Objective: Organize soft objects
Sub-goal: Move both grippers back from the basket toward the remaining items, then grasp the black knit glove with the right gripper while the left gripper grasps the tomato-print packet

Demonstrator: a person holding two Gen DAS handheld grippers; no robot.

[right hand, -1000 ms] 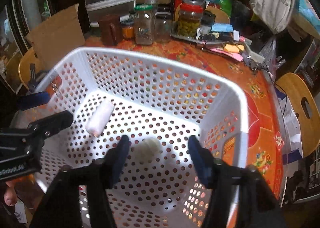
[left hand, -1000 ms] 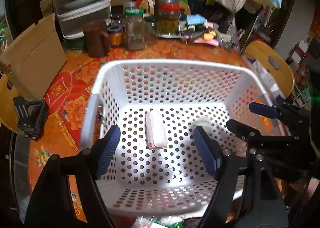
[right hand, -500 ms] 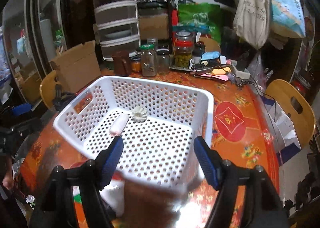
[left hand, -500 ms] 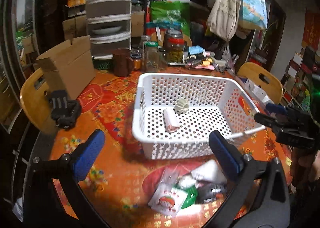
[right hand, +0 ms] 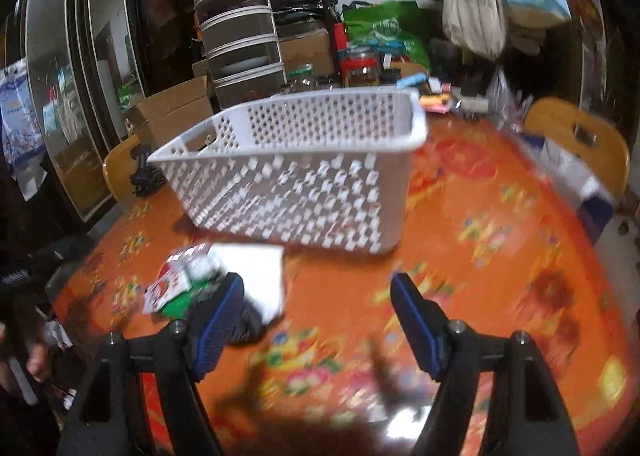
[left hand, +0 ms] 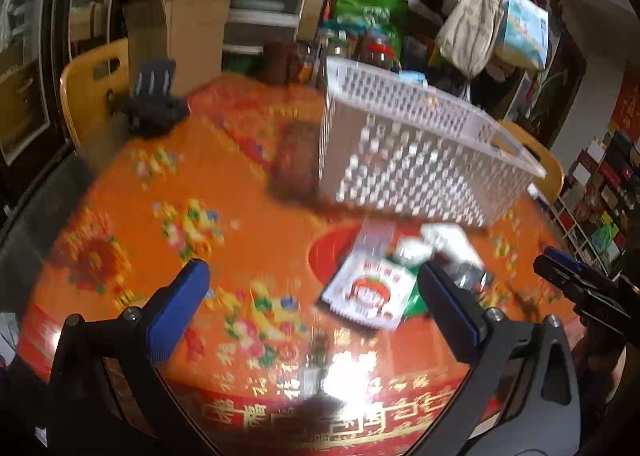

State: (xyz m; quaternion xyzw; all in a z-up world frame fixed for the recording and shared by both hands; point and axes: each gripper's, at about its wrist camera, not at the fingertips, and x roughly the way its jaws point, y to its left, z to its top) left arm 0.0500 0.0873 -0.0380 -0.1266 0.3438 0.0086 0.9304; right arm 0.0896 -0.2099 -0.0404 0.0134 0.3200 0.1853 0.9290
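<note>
Both grippers are pulled back and low now, well clear of the white basket (left hand: 420, 160), where half a second ago they looked down into it from above. Left gripper (left hand: 312, 308) hovers over the orange tablecloth (left hand: 200, 184) near the table's front edge, jaws spread wide, holding nothing. Right gripper (right hand: 316, 320) hangs level in front of the basket (right hand: 304, 176), jaws also wide and empty. From this low angle only the basket's perforated side walls show, so its contents are hidden in both views. Just in front of the basket lies the heap of soft packets (left hand: 368, 288), one with a red-and-white label, beside a white piece (right hand: 256, 276) and something dark. That heap sits near the right gripper's left finger (right hand: 216, 328). Both views are blurred with motion. Behind the basket stand jars (right hand: 360, 68).
</note>
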